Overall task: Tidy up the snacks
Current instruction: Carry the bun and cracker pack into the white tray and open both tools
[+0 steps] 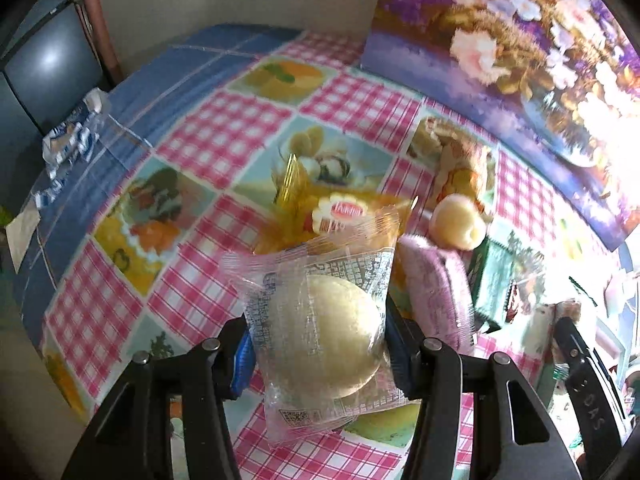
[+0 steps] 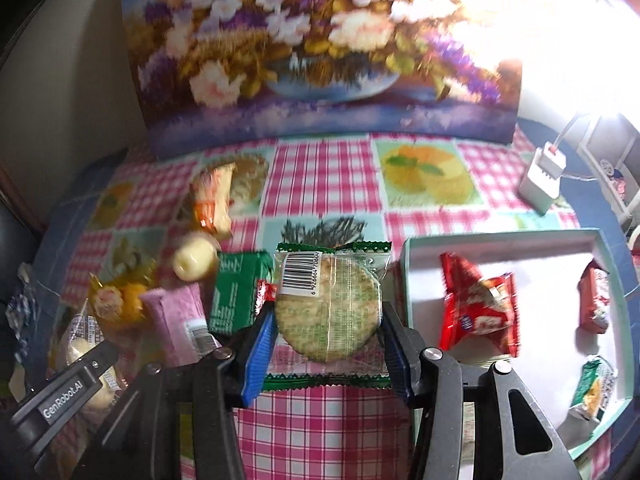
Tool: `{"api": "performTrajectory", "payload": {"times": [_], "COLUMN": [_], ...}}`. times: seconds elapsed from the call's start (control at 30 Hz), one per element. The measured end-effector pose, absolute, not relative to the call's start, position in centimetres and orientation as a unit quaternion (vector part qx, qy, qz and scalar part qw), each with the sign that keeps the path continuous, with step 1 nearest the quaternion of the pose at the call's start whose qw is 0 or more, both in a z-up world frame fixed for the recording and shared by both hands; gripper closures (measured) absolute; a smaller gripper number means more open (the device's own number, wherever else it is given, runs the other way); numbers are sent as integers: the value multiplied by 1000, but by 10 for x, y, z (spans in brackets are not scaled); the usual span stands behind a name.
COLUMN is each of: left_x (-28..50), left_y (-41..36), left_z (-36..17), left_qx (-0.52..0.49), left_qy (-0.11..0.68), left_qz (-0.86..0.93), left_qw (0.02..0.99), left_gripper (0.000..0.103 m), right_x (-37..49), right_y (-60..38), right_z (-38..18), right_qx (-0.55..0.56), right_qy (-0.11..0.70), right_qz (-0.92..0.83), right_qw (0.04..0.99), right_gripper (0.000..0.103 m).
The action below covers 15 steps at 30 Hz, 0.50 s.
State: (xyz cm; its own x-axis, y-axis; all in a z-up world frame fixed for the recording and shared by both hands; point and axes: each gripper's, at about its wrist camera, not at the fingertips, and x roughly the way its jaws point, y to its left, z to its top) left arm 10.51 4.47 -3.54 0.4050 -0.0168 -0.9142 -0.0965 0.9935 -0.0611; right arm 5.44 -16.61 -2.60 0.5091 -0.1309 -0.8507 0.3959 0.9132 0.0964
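Observation:
My left gripper (image 1: 318,350) is shut on a clear packet holding a pale round cake (image 1: 320,336), lifted above the checked tablecloth. My right gripper (image 2: 328,338) is shut on a clear, green-edged packet with a round cracker (image 2: 328,308). To its right lies a white tray (image 2: 500,240) with red packets (image 2: 480,312) and a green packet (image 2: 592,388). Left of the cracker lie a green packet (image 2: 236,292), a pink packet (image 2: 176,320), a yellow jelly packet (image 2: 120,300), a small pale jelly cup (image 2: 194,260) and an orange packet (image 2: 212,196).
A flower painting (image 2: 320,48) stands at the table's back. A white charger with cable (image 2: 542,176) lies back right. A crumpled blue-white wrapper (image 1: 68,140) sits at the left table edge. The left gripper's body (image 2: 64,396) shows low left in the right wrist view.

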Motion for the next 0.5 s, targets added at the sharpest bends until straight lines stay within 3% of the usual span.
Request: {"api": "performTrajectory", "payload": {"times": [0.5], "left_x": [90], "left_y": [29], "left_z": [11], "left_qx": [-42], "left_qy": [490], "left_qz": [7], "left_qw": [871], "left_gripper": [47], "right_x": [22], "right_y": [-203], "right_z": [10], "right_qx": [183], "right_qy": [446], "right_qz": [-191], "right_qw": [855], "right_gripper": [50]}}
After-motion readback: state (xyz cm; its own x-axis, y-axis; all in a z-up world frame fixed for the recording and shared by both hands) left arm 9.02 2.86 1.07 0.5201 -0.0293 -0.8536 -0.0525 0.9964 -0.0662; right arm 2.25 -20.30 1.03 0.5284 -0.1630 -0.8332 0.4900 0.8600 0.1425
